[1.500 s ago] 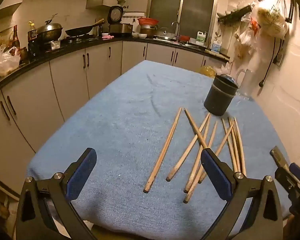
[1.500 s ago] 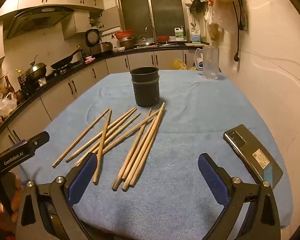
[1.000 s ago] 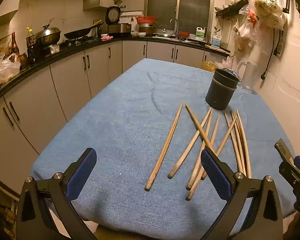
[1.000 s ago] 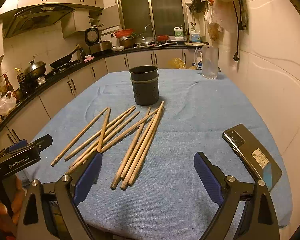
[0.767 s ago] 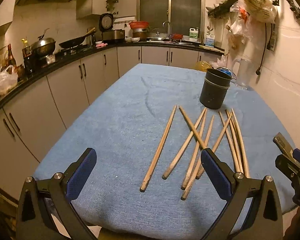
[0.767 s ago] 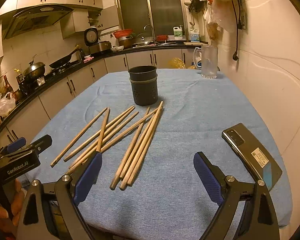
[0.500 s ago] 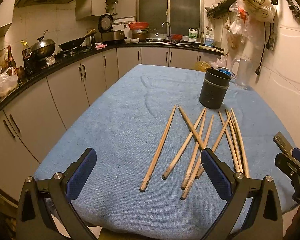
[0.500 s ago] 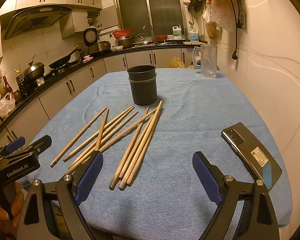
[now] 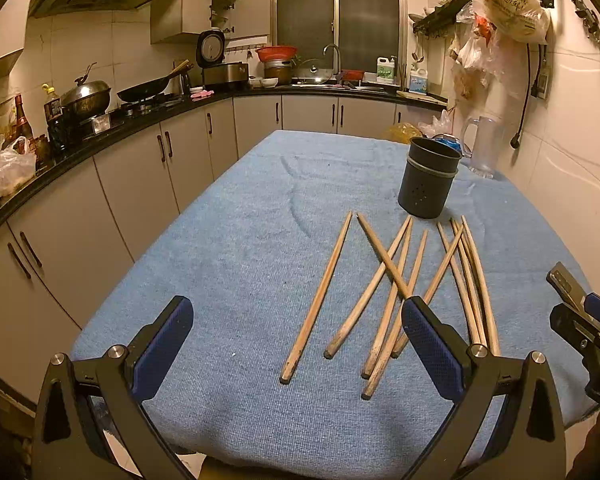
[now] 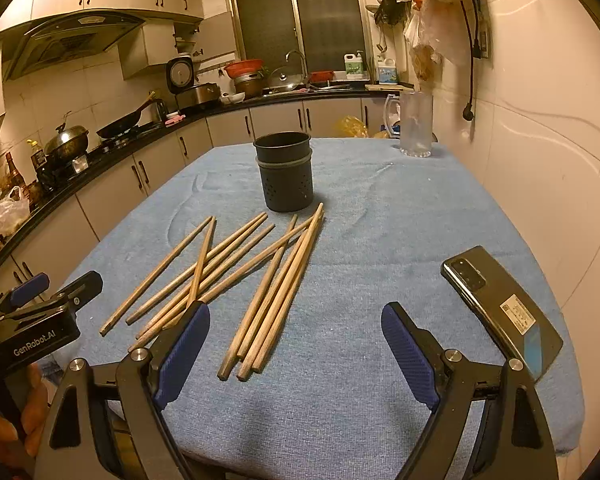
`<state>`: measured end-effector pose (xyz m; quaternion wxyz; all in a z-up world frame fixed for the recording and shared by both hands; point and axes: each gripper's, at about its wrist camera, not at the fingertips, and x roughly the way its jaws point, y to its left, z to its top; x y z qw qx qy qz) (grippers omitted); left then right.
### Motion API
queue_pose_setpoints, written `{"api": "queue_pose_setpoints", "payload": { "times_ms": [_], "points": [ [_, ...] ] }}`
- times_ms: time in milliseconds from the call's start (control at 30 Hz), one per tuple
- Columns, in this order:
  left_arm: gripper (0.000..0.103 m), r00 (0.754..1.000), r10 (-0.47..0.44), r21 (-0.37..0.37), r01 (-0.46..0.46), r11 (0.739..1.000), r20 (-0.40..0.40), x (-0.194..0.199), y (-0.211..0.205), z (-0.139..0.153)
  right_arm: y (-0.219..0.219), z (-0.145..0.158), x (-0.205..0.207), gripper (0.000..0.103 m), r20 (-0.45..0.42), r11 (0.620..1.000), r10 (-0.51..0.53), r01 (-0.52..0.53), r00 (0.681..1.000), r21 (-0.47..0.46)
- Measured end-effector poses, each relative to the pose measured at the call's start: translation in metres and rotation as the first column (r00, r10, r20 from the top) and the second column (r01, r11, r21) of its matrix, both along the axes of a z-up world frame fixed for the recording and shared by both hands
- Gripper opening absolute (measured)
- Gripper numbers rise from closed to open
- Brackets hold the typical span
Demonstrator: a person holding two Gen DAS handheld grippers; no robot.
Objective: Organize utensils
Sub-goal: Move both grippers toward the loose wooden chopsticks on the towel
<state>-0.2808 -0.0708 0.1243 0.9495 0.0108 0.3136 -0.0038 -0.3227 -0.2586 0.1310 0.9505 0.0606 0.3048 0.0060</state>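
Both grippers' jaws are held wide, empty. The crossed long wooden chopsticks (image 9: 384,284) could be scattered if one were lifted from beneath another near the dark perforated cylindrical holder (image 9: 428,180).

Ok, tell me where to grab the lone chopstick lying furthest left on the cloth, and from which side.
Take the leftmost chopstick near its middle, coming straight down from above with the open left hand-held gripper, jaws set across its width. It lies flat on the blue cloth, apart from the crossed pile, so both sides look clear.
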Motion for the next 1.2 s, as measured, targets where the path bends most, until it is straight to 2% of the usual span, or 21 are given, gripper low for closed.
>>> {"api": "queue_pose_setpoints", "payload": {
  "times_ms": [233,667,867,933,1000,1100,1167,1200],
  "points": [
    [0.103,1.0,0.007,-0.003,-0.007,1.0,-0.012,0.006,-0.003,-0.002,-0.004,-0.002,0.003,0.09,-0.015,0.999,-0.004,0.004,1.0,0.05],
    [0.103,0.999,0.01,0.001,-0.01,1.0,-0.039,0.013,-0.007,-0.006,-0.003,-0.007,0.01,0.088,-0.041,1.0,0.007,-0.006,0.999,0.024],
    [0.103,0.997,-0.013,-0.005,0.013,1.0,-0.081,0.029,-0.008,-0.008,-0.012,-0.004,0.026,0.084,-0.066,0.998,0.009,-0.005,0.998,0.057],
    [0.103,0.993,-0.03,-0.024,0.028,0.999,-0.11,0.041,-0.004,-0.007,-0.015,-0.002,0.034,0.081,-0.081,0.996,0.018,-0.011,0.997,0.084],
    [0.103,0.99,-0.037,-0.051,0.031,0.998,-0.136,0.052,0.002,-0.004,-0.019,-0.001,0.045,0.066,-0.114,0.991,0.045,-0.029,0.993,0.133],
    [0.101,0.981,-0.062,-0.121,0.041,0.992,-0.181,0.074,0.013,0.001,-0.03,0.002,0.064,0.057,-0.154,0.977,0.069,-0.036,0.986,0.209],
    [0.089,0.975,-0.083,-0.126,0.057,0.99,-0.208,0.085,0.015,0.002,-0.035,0.003,0.072,0.049,-0.162,0.969,0.083,-0.041,0.983,0.243],
    [0.086,0.97,-0.094,-0.132,0.065,0.989,-0.223,0.09,0.014,0.002,-0.039,0.004,0.08,0.044,-0.181,0.961,0.096,-0.044,0.979,0.275]
  ]
}}
